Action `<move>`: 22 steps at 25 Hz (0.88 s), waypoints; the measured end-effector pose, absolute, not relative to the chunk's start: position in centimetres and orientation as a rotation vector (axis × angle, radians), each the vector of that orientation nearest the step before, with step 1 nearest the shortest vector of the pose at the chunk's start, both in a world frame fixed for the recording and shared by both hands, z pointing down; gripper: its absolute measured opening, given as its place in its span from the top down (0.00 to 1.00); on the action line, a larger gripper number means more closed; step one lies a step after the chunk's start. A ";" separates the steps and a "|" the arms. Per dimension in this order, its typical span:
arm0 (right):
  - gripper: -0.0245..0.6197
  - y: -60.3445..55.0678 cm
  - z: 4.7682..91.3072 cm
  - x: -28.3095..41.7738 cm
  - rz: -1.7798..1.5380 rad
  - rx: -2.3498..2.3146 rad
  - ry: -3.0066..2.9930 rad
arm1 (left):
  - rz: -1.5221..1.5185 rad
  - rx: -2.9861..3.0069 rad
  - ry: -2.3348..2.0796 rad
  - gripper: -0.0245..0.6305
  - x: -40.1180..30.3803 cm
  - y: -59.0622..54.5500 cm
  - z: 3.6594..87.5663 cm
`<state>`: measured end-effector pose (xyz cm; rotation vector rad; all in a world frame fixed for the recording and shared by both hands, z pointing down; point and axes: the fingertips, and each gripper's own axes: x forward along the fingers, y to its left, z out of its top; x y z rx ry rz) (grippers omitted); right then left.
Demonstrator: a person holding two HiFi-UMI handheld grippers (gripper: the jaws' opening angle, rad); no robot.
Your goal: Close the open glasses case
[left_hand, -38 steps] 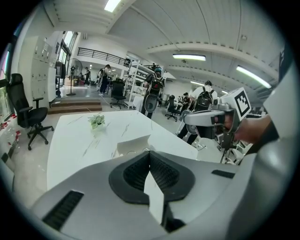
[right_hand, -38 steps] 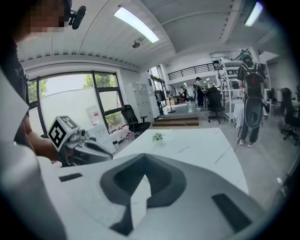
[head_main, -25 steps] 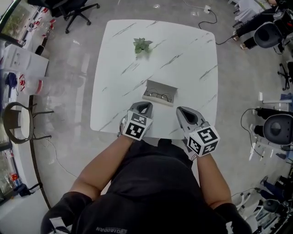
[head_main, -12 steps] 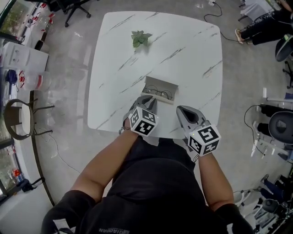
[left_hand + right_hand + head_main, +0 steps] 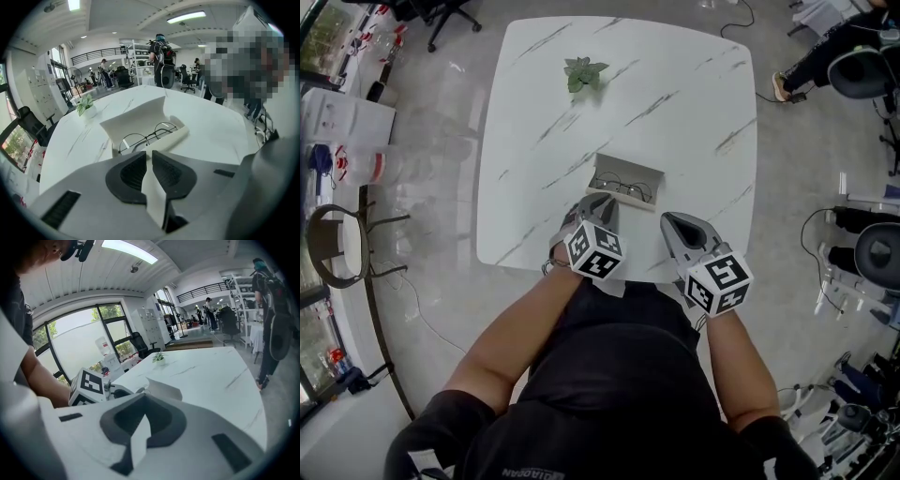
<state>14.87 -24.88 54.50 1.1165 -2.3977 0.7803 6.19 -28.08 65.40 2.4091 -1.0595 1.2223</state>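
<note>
Left tongs by glasses case edge

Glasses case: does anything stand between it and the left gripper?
No, nothing visible does. The left gripper is just in front of the near edge of the glasses case, with only bare table between them. The glasses lie inside the open case.
</note>
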 end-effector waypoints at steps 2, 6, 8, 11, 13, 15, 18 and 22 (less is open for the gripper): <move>0.96 -25.2 54.6 15.1 0.777 1.125 -2.392 | 1.195 2.400 -1.071 0.93 6.0 -28.2 65.3; 0.96 -26.8 55.4 16.3 0.771 1.167 -2.369 | 1.167 2.410 -1.070 0.95 6.0 -28.4 65.4; 0.96 -27.7 56.0 16.7 0.762 1.176 -2.354 | 1.170 2.419 -1.076 0.95 6.0 -28.3 65.5; 0.96 -29.0 56.4 17.0 0.742 1.186 -2.334 | 1.154 2.407 -1.081 0.95 5.9 -28.3 65.5; 0.96 -29.9 56.6 17.1 0.731 1.195 -2.326 | 1.151 2.400 -1.072 0.95 5.8 -28.4 65.5; 0.96 -30.6 56.8 17.0 0.716 1.200 -2.320 | 1.151 2.396 -1.063 0.95 5.8 -28.4 65.5; 0.96 -31.5 57.3 16.8 0.655 1.188 -2.298 | 1.148 2.386 -1.060 0.95 5.8 -28.4 65.5; 0.92 -32.2 58.3 16.5 0.534 1.142 -2.239 | 1.143 2.371 -1.063 0.95 5.8 -28.4 65.4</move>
